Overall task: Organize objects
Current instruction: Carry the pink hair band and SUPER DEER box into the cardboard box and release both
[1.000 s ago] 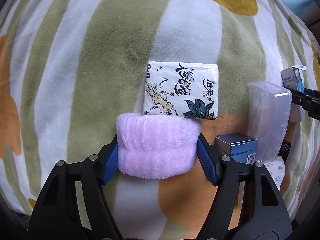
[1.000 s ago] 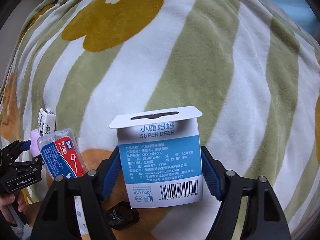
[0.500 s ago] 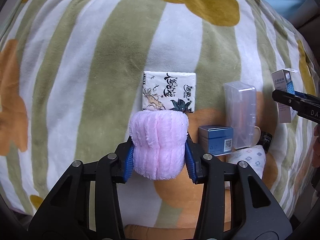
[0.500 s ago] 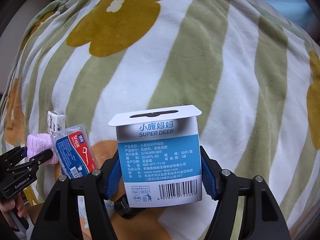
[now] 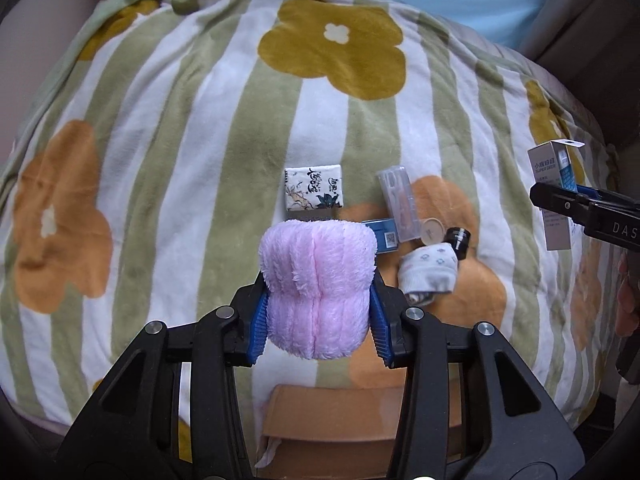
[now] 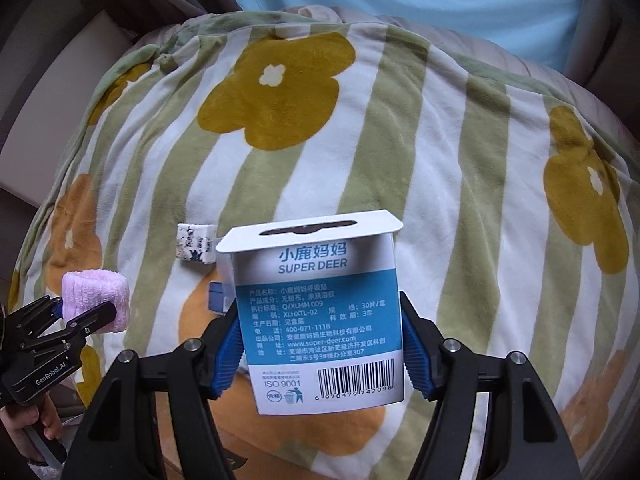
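**Two items held clear of the blanket, one in each gripper**

Two objects are clamped. The left gripper (image 5: 318, 320) is closed tight on a pink fluffy cloth roll (image 5: 316, 288); its blue pads press into both sides, so the plush pile bulges above the jaws and shows a vertical crease down the middle. The roll is held above the blanket, not touching it. From the right wrist view the same roll (image 6: 96, 300) appears at the lower left, gripped between black fingers.

The right gripper (image 6: 322, 352) is clamped on a white and blue carton (image 6: 320, 312), upright, with its hang-tab flap at the top. The printed face reads "SUPER DEER", with a blue text panel, an ISO 9001 mark and a barcode below. The blue pads bear on its two side walls. In the left wrist view the carton (image 5: 554, 184) stands at the far right edge.

Below both lies a striped green and white blanket (image 5: 180, 140) with yellow and orange flowers. On it rest a tissue pack (image 5: 313, 192) with ink-style artwork, a clear plastic case (image 5: 400, 204), a blue box (image 5: 380, 236) partly hidden behind the roll, a small round beige lid (image 5: 433, 231), a small black cylinder (image 5: 460, 240) and a folded white patterned cloth (image 5: 428, 276). These last items lie close together, some touching. A tan cardboard box (image 5: 332, 412) shows at the near edge, under the left gripper.
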Available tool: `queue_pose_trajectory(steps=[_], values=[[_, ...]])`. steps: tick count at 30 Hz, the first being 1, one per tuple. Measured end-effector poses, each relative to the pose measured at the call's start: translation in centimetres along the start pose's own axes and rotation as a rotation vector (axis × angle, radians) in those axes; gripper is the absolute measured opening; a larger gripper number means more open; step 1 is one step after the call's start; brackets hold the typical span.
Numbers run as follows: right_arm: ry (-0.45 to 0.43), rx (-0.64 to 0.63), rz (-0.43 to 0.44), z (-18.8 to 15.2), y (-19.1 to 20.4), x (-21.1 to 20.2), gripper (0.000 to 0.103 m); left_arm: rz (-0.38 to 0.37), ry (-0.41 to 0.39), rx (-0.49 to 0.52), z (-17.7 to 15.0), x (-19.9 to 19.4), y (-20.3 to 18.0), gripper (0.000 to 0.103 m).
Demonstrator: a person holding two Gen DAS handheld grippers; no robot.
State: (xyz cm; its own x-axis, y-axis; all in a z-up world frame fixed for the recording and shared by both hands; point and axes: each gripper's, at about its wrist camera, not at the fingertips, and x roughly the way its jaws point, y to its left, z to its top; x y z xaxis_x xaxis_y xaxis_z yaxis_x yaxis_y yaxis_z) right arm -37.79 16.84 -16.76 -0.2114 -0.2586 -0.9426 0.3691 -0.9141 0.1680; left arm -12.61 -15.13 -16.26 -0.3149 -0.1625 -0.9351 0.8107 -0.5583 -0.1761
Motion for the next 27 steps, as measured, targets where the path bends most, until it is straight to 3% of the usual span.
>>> queue_pose_trajectory(steps=[6, 14, 20, 27], values=[[-0.027, -0.017, -0.010, -4.8, 3.2, -4.8, 0.064, -0.034, -0.043, 0.038, -3.5, -5.0, 0.3, 0.038], [-0.051, -0.012, -0.020, -12.3, 6.9, -9.4, 0.064, -0.079, -0.046, 0.085, -9.7, -8.6, 0.9, 0.038], [-0.031, 0.016, 0.005, -17.8, 9.4, -9.6, 0.064, -0.076, -0.030, 0.086, -14.4, -9.5, 1.3, 0.038], [0.023, 0.073, 0.012, -23.1, 10.6, -7.3, 0.064, -0.066, 0.017, 0.118, -18.5, -7.8, 1.0, 0.038]])
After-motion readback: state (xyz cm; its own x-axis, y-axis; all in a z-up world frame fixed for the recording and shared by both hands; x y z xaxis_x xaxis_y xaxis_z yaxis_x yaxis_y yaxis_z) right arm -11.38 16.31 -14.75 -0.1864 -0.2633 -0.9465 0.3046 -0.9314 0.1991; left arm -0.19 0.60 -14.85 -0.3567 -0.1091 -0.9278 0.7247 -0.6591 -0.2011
